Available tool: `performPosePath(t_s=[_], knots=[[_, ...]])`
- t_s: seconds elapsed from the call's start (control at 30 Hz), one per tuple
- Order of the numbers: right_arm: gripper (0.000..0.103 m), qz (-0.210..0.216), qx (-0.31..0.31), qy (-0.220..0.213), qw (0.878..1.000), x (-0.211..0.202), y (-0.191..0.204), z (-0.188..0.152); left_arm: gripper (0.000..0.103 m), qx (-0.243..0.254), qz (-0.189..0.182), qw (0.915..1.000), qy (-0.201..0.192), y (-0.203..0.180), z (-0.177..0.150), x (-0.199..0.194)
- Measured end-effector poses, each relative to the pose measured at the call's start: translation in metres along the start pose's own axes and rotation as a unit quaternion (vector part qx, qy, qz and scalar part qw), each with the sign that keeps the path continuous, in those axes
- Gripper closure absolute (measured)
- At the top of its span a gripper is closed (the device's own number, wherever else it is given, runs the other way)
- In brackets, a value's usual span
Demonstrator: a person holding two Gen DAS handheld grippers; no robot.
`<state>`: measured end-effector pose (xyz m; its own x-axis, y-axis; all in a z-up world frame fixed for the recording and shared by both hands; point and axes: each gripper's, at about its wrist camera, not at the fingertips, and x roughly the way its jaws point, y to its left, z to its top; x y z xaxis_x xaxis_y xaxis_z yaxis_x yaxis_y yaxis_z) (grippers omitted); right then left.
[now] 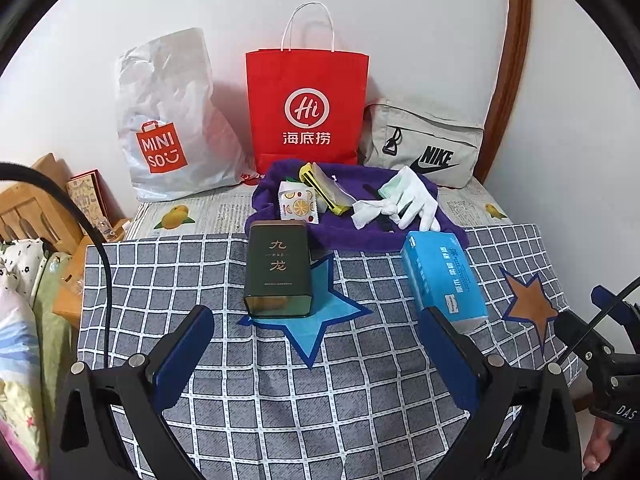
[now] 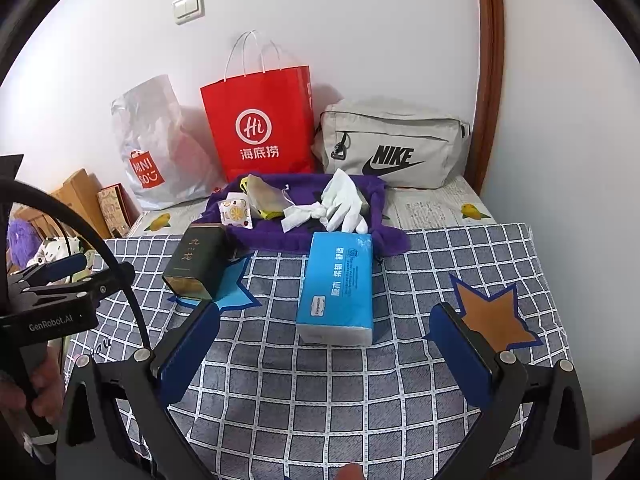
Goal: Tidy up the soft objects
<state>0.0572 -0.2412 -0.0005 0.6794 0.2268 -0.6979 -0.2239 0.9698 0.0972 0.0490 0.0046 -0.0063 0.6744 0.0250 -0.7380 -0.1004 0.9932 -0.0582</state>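
Your left gripper (image 1: 316,344) and right gripper (image 2: 326,344) both gape wide, empty, because the tissue pack (image 2: 338,286) lies mid-table, ahead of the purple towel (image 2: 280,240).

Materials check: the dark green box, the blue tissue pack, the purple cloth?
Dark green rectangular box: likely metal tin, satin sheen, crisp rolled rim.
Blue tissue pack: thin glossy plastic film, wrinkled, white tissue showing at the end.
Purple cloth: plush fabric, fuzzy matte nap.

NIKE pouch (image 2: 394,144); MINISO bag (image 1: 168,120)
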Motion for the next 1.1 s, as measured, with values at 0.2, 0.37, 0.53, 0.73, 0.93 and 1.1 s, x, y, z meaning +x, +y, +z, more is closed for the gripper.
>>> performPosePath(t_s=[0.2,0.37,0.53,0.73,0.93,1.1], knots=[[0.0,-0.002,0.001,0.003,1.0,0.0017,-0.0001,-0.0016,0.0,0.0,0.0,1.0,0.0,0.0003,-0.0006,0.0],[0.0,-0.002,0.001,0.003,1.0,0.0015,0.0002,-0.0015,0.0,0.001,0.001,1.0,0.001,0.0002,-0.0014,-0.0001],[0.0,-0.001,0.0,0.0,1.0,-0.0006,0.0007,-0.0013,0.0,0.0,0.001,1.0,-0.002,0.0004,-0.0017,-0.0013],[0.0,-0.002,-0.001,-0.002,1.0,-0.0027,0.0021,-0.0007,0.0,-0.002,0.002,1.0,-0.004,0.0005,-0.0015,-0.0032],[0.0,-0.001,-0.001,-0.003,1.0,-0.0041,0.0023,-0.0003,0.0,-0.002,0.001,1.0,-0.004,0.0004,-0.0016,-0.0053],[0.0,-0.001,0.0,-0.005,1.0,-0.0052,0.0019,-0.0001,0.0,-0.002,0.001,1.0,-0.004,-0.0002,-0.0007,-0.0057]])
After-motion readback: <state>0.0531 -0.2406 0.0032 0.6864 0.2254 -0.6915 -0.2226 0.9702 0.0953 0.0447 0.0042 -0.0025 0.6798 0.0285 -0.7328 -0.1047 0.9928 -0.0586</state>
